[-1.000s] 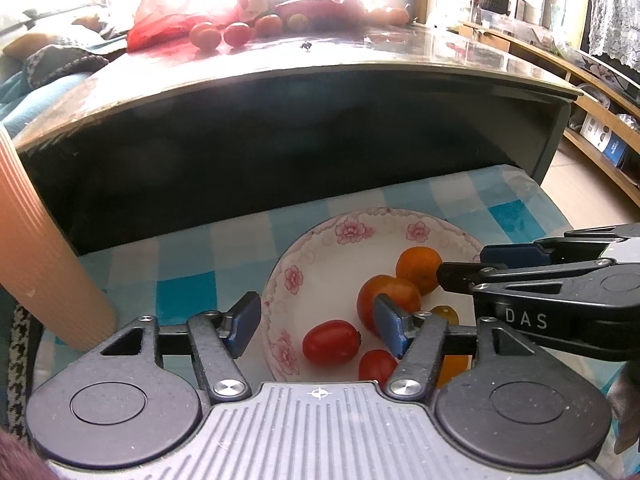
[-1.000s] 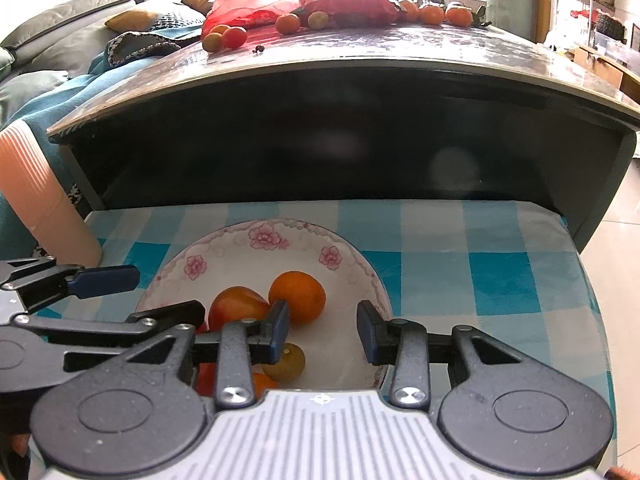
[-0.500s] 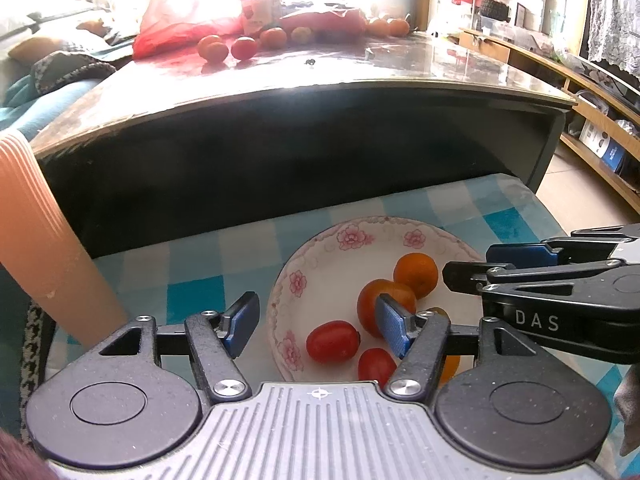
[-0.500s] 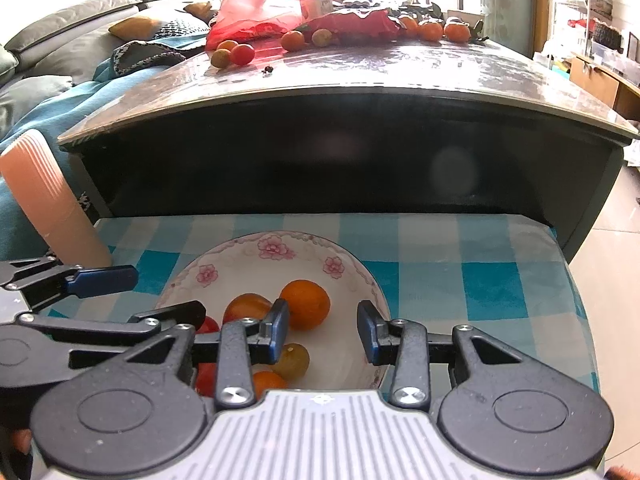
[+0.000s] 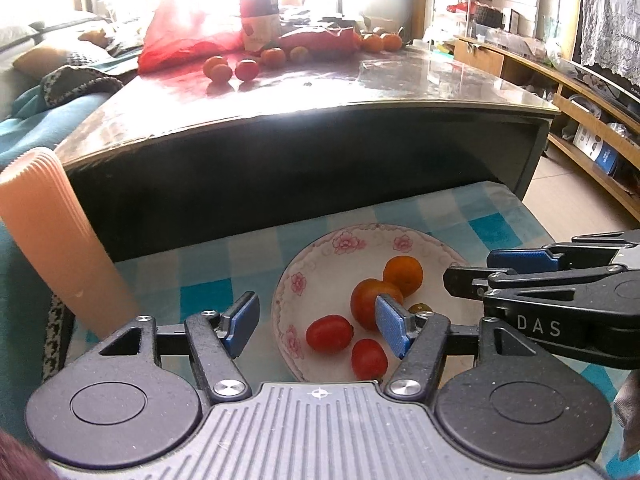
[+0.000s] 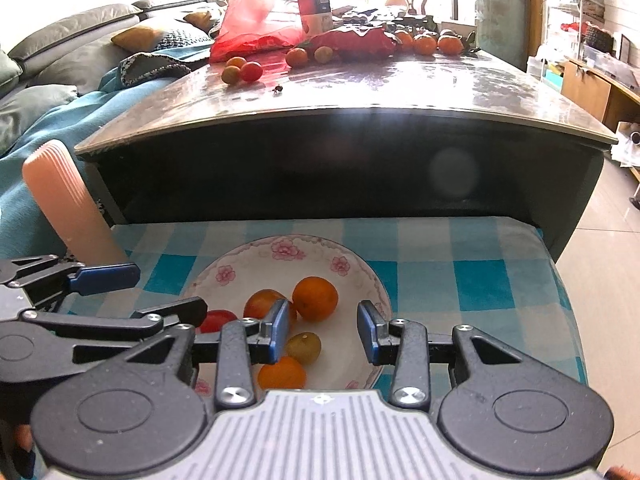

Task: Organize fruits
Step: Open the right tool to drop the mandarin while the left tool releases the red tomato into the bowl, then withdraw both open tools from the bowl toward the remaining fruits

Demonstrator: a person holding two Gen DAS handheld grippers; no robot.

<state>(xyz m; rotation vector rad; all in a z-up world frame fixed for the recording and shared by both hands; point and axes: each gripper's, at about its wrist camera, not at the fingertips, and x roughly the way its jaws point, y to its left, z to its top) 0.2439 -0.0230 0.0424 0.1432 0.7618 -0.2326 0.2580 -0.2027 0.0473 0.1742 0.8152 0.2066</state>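
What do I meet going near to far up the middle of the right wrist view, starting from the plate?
Orange fruit at the plate's near edge → greenish fruit → round orange → plate's far rim → checked cloth → dark table edge → red bag.

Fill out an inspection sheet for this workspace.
Surface: blue checked cloth, below a glossy dark table.
Job's things: floral plate holding oranges and tomatoes; more fruit loose on the table.
Clutter: red plastic bag, carton.
Grippers: left gripper and right gripper open, empty, above the plate.
Cables: nothing seen.
Surroundings: sofa with cushions, ribbed peach cylinder, wooden shelving.
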